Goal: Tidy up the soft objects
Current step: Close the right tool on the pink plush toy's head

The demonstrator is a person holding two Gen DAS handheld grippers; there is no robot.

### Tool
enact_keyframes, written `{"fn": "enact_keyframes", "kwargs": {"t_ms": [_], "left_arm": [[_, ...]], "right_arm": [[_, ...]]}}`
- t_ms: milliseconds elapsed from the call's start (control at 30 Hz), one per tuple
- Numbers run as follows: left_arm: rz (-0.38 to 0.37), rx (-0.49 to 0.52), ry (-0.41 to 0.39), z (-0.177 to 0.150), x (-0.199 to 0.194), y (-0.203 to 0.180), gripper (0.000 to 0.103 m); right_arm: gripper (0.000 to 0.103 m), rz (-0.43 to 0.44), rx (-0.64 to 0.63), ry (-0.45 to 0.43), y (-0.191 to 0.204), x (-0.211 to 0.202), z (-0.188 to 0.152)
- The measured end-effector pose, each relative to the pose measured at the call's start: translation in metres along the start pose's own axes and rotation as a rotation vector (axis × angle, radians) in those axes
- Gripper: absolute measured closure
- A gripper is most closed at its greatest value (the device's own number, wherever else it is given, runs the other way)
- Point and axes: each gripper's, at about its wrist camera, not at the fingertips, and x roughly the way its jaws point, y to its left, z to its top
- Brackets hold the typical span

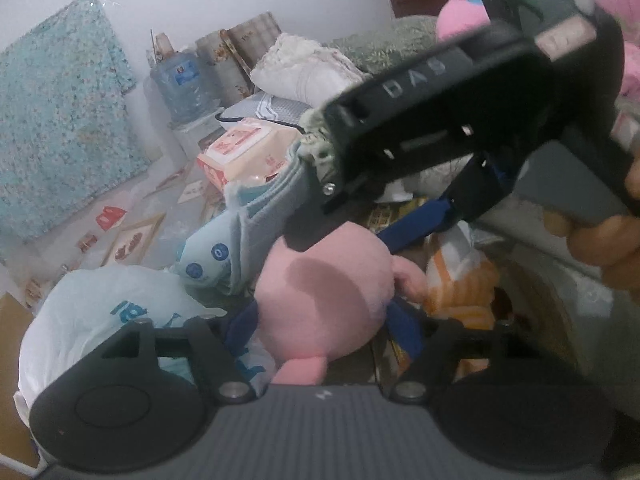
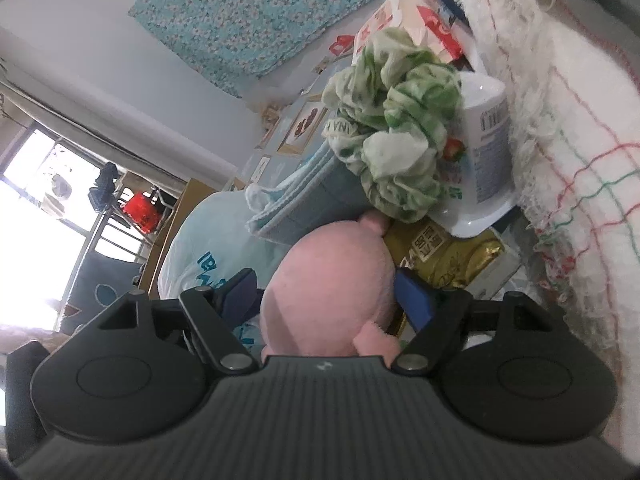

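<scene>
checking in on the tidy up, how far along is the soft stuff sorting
Early, by the look of it. Done: nothing looks sorted yet; the green cloth, folded blue towel and orange plush lie jumbled with packets. In hand: both the left gripper and right gripper have their jaws around the pink plush. Left: moving it, then the rest.

I can read "DAS" in grey capitals, upside down, on the black body of the right gripper [image 1: 416, 76] crossing my left view. Blue pack [image 1: 208, 260] has a "0" in a round blue badge. White tub [image 2: 486, 148]: blue lettering, too distorted to read. Gold packet [image 2: 444, 256]: dark square characters, can't make them out. Green-and-white cloth [image 2: 396, 140] has a tag showing "NA". White plastic bag [image 1: 100, 320]: blue print, illegible. Pink wipes pack [image 1: 240, 144]: label blurred.
</scene>
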Motion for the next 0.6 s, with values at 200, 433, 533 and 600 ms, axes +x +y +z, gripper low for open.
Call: {"fn": "enact_keyframes", "kwargs": {"t_ms": [200, 433, 533, 600], "left_arm": [[0.031, 0.012, -0.007, -0.002, 0.004, -0.001, 0.029], [-0.012, -0.08, -0.1, 0.006, -0.025, 0.017, 0.034], [-0.076, -0.171, -0.139, 0.014, -0.043, 0.036, 0.034], [-0.149, -0.263, -0.158, 0.019, -0.054, 0.055, 0.034]], "right_arm": [[0.021, 0.051, 0.001, 0.005, 0.003, -0.001, -0.005], [0.021, 0.197, 0.108, -0.046, -0.01, -0.018, 0.0], [0.021, 0.269, 0.102, -0.076, -0.005, -0.031, 0.002], [0.02, 0.33, 0.09, -0.095, 0.0, -0.04, 0.004]]}}
